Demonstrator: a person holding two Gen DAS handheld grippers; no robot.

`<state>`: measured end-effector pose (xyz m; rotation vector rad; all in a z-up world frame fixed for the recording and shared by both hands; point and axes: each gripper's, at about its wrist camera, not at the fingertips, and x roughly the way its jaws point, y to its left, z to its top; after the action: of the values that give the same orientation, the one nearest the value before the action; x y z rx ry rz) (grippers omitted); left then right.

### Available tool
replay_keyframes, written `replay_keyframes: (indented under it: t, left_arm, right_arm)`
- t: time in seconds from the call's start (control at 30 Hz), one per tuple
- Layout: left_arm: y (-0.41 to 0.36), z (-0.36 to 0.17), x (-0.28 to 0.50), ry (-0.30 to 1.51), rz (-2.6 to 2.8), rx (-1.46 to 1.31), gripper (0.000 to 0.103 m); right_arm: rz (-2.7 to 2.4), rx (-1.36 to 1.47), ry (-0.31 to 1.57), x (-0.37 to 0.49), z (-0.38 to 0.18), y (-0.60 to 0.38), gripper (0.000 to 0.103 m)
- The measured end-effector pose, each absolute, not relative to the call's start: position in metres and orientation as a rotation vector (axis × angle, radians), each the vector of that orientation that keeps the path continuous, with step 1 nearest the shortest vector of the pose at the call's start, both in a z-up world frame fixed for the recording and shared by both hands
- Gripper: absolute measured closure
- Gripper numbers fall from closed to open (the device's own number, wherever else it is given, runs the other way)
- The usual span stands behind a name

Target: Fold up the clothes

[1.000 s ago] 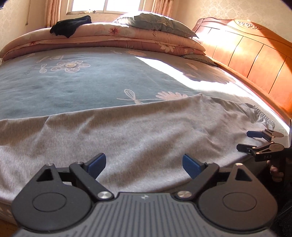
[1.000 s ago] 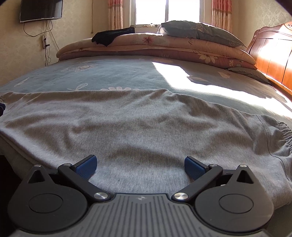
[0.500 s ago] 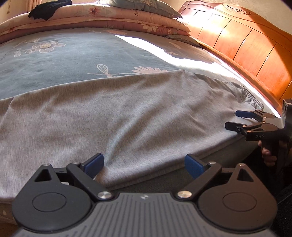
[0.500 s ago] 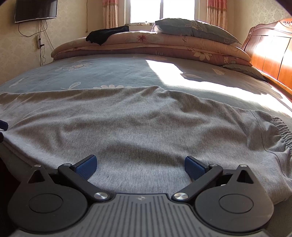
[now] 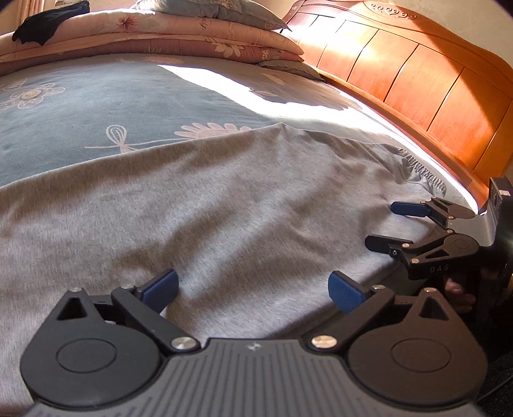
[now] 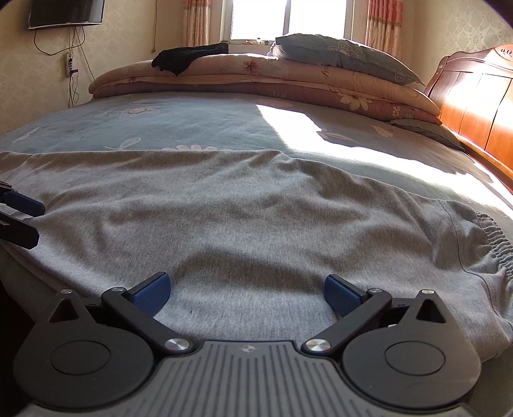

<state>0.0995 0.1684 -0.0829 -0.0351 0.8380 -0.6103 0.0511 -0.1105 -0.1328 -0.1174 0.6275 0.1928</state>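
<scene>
Both grippers wide and empty, left gripper [image 5: 253, 287] jaws just been opening, right gripper [image 6: 246, 290] too, over grey pants [image 5: 205, 205] flat along bed [image 5: 96, 96] edge: pinch near hem only, both layers.

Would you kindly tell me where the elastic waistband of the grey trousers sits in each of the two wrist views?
Left wrist view: the elastic waistband lies at the right, above the middle, just beyond the right tool.
Right wrist view: the waistband is at the far right edge, about mid-height.
Shared landmark: the black garment on the folded quilts at the far side of the bed.
</scene>
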Motion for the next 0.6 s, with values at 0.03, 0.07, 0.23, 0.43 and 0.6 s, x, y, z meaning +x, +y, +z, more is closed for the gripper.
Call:
replay_keyframes:
  t: [0.03,0.07,0.23,0.43,0.6]
  left_arm:
    - [0.168,-0.082,0.094,0.845,-0.618,-0.028,0.002]
    - [0.167,-0.081,0.089,0.852,-0.623,-0.017,0.003]
    - [0.177,-0.07,0.085,0.8,-0.511,-0.01,0.002]
    - [0.219,-0.073,0.121,0.856,-0.072,-0.059,0.002]
    - [0.242,-0.083,0.129,0.905,0.127,-0.065,0.002]
  right_arm:
    - [0.191,-0.118,0.627,0.051,-0.133,-0.11,0.0]
    - [0.189,-0.118,0.627,0.052,-0.133,-0.11,0.0]
    - [0.173,-0.125,0.668,0.054,-0.124,-0.106,0.0]
    - [0.283,-0.17,0.633,0.066,-0.087,-0.066,0.0]
    - [0.371,-0.245,0.626,0.098,-0.077,-0.002,0.0]
